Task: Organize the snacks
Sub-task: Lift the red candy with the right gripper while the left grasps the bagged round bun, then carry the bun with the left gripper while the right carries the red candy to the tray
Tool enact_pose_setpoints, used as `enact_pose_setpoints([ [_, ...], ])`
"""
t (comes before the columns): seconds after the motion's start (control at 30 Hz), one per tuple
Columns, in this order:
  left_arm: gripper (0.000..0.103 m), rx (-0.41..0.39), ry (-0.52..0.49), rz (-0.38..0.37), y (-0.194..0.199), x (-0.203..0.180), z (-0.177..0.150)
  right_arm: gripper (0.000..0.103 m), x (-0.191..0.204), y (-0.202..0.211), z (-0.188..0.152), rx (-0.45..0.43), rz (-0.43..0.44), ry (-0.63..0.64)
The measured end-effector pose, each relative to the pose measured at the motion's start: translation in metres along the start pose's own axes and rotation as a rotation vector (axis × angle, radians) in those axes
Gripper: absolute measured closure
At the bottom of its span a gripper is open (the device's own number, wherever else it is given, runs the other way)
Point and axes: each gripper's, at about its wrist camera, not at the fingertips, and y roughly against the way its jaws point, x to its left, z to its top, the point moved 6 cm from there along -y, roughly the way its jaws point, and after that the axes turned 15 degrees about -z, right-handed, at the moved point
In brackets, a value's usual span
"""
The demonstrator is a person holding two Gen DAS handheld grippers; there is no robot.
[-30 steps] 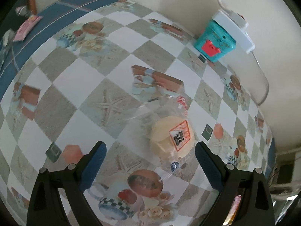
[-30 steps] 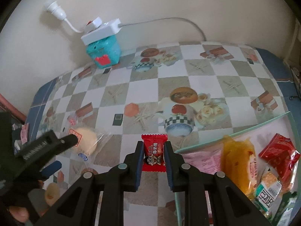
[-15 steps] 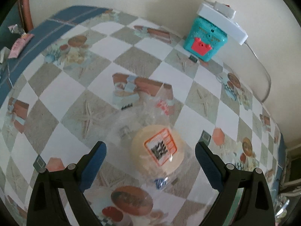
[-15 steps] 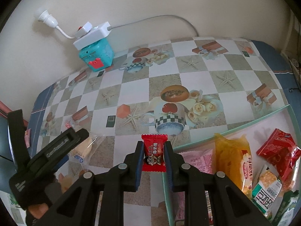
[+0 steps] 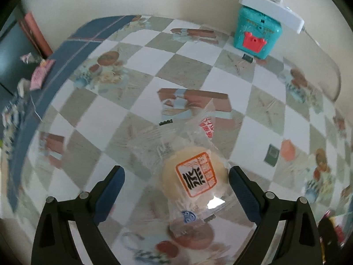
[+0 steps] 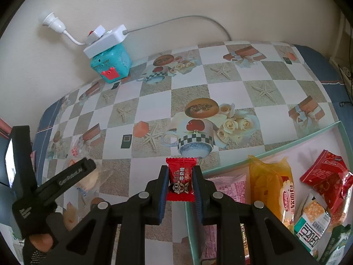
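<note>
A round pale cake in a clear wrapper with an orange label [image 5: 195, 180] lies on the patterned tablecloth. My left gripper [image 5: 176, 185] is open, low over the table, with the cake between its fingers, nearer the right one. It shows in the right wrist view [image 6: 66, 176] at the left, over the cake [image 6: 88, 180]. My right gripper [image 6: 180, 181] is shut on a small red candy [image 6: 181, 177], held above the near left corner of a green-rimmed tray [image 6: 275, 151] that holds several snack packets.
A teal toy box [image 5: 256, 36] with a white power strip [image 5: 271, 8] on top stands against the back wall. Small pink wrappers [image 5: 40, 72] lie past the table's left edge. The tray holds an orange packet [image 6: 271, 190] and a red packet [image 6: 328, 181].
My left gripper has moved forward and right, so the cake now lies between its fingers. My right gripper has drifted right toward the tray with the candy still held.
</note>
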Motion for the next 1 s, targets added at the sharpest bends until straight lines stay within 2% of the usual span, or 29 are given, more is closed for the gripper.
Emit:
enact_pose_setpoints([
  [0.2, 0.008, 0.0, -0.098, 0.106, 0.012, 0.005, 0.002, 0.08, 0.001, 0.001, 0.001, 0.001, 0.007, -0.002],
  [0.5, 0.01, -0.01, -0.141, 0.107, 0.015, -0.005, 0.004, 0.08, 0.002, 0.003, 0.002, 0.0, 0.022, -0.002],
  [0.57, 0.019, -0.003, -0.146, 0.101, 0.012, -0.008, 0.003, 0.08, 0.002, 0.003, 0.002, -0.001, 0.021, -0.001],
  [0.7, 0.03, -0.003, -0.159, 0.085, 0.008, -0.014, 0.0, 0.08, 0.002, 0.003, 0.002, 0.0, 0.021, 0.0],
  [0.73, 0.04, -0.003, -0.159, 0.079, 0.008, -0.015, 0.0, 0.08, 0.001, 0.003, 0.002, 0.0, 0.021, 0.001],
  [0.77, 0.042, -0.006, -0.16, 0.079, 0.008, -0.016, 0.001, 0.08, 0.001, 0.003, 0.002, 0.0, 0.021, 0.001],
  [1.0, 0.048, -0.015, -0.144, 0.046, 0.02, -0.017, 0.001, 0.08, 0.001, 0.016, 0.004, -0.016, 0.021, 0.006],
])
